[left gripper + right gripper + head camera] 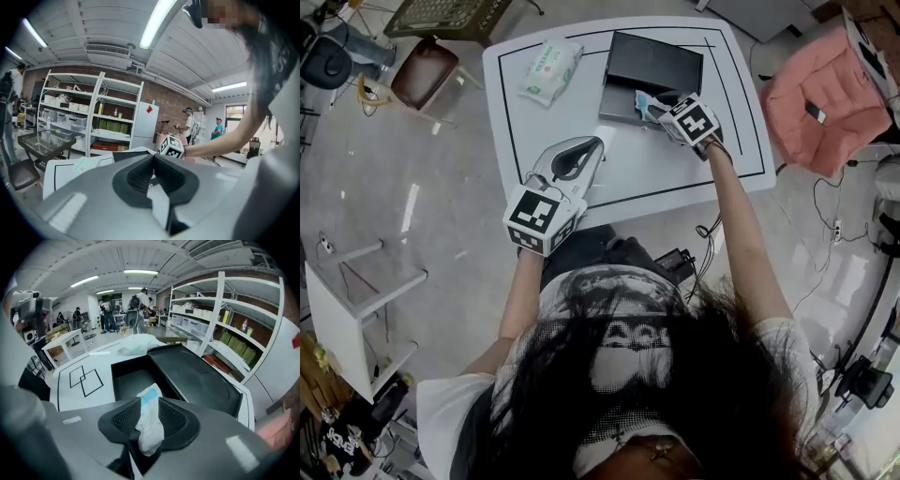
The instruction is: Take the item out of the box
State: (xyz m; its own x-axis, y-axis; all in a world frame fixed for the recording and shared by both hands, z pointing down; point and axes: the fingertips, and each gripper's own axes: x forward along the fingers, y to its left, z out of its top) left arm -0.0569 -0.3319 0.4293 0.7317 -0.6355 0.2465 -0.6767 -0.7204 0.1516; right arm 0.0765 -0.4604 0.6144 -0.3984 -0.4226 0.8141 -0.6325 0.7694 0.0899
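Observation:
A black box (619, 101) stands open at the far middle of the white table (656, 169), its lid (654, 61) laid flat behind it. In the right gripper view the tray (133, 380) looks empty. A white cloth item with a blue stripe (150, 420) lies between the pads of my right gripper (150, 401), with a gap on each side; the jaws stand apart. In the head view that gripper (654, 108) is at the box's near right edge, with the item (647, 103) at its tips. My left gripper (595, 142) rests near the table's front, its tips together and empty.
A pack of wipes (549, 67) lies at the table's far left. Black tape lines (741, 103) mark the tabletop. A pink covered chair (830, 103) stands to the right and a brown stool (422, 70) to the left. People and shelves (89, 117) stand further off.

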